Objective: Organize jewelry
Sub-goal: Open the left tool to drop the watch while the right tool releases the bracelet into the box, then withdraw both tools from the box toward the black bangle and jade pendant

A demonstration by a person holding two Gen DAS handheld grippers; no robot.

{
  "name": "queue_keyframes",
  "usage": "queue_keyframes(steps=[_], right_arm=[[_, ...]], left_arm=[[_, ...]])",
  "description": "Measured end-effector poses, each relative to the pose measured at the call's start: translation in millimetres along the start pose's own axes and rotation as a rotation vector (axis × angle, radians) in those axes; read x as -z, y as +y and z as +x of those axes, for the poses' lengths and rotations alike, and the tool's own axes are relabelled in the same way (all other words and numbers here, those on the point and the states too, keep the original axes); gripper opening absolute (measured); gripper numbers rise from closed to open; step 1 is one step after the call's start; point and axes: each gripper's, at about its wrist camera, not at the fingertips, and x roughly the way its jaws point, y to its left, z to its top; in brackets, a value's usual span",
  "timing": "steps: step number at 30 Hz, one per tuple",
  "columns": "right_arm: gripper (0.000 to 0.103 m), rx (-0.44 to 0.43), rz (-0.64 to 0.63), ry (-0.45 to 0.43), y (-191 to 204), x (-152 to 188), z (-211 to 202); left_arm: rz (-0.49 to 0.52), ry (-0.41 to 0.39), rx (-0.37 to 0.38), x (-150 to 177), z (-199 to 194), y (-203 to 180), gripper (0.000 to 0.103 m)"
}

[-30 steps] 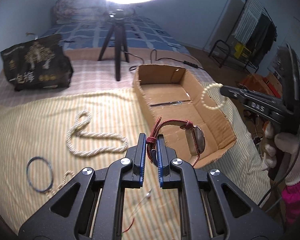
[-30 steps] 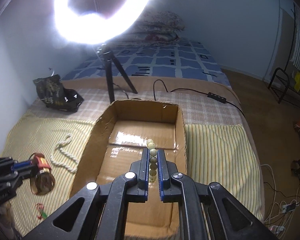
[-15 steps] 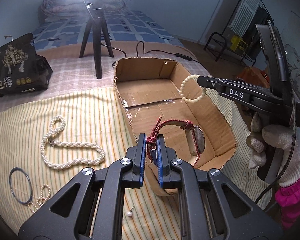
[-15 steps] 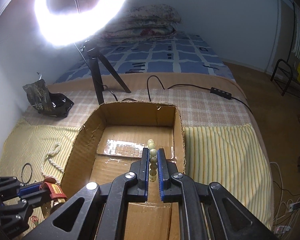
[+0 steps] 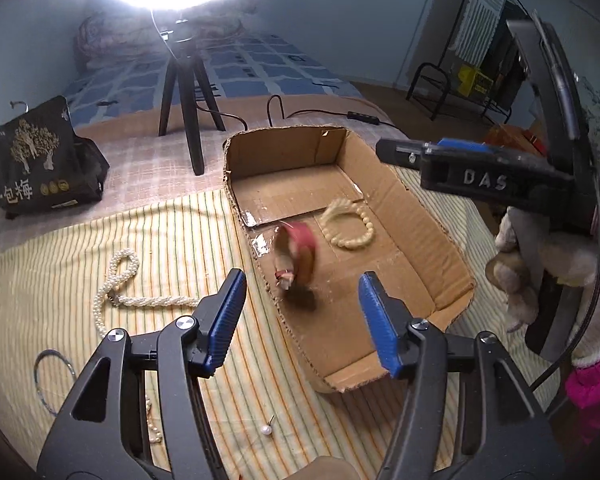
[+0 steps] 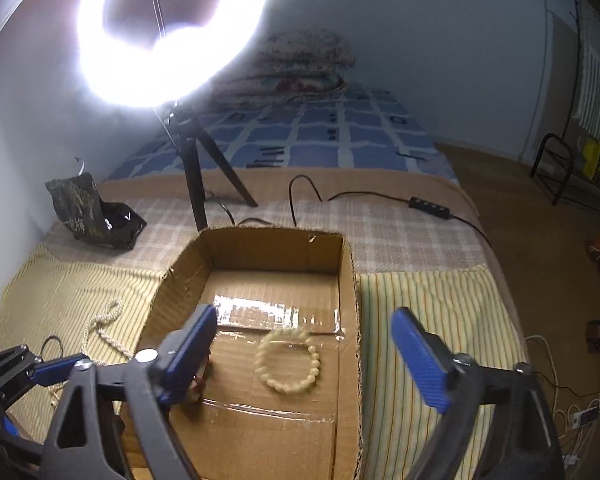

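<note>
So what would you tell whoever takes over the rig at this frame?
Left tool: open, holds nothing, over the box's near-left edge.
Right tool: open, holds nothing, above the box.
In the box: watch, blurred, seemingly just dropped, and bead bracelet.
Left on the cloth: pearl necklace, thin bangle, small chain, pearl pin.
</note>
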Motion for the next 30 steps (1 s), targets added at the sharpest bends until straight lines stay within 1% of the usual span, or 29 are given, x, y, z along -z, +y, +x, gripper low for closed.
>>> queue_keyframes(steps=[3, 5, 11, 18, 25, 28, 30], right_arm=[[0.096, 0.015, 0.006, -0.012, 1, -1, -8], [0.098, 0.026, 0.003, -0.022, 2, -1, -13], [0.098, 0.058, -0.013, -0.043, 10, 1, -31], [0.098, 0.095, -0.016, -0.069, 18, 7, -60], [0.1, 0.142, -0.034, -0.11, 30, 20, -90], [0.101, 0.153, -0.051, -0.128, 36, 28, -102], [0.101, 0.143, -0.049, -0.142, 41, 36, -110]], left_arm=[[0.0, -0.005, -0.01, 2, -5, 1, 0.065], [-0.008, -0.007, -0.009, 3, -9, 4, 0.065], [-0.019, -0.021, -0.017, 7, -27, 10, 0.065], [-0.06, -0.068, -0.037, 13, -61, 25, 0.065], [-0.117, -0.129, -0.08, 30, -99, 52, 0.065], [-0.133, -0.127, -0.087, 39, -109, 64, 0.065], [-0.138, -0.126, -0.118, 48, -117, 75, 0.065]])
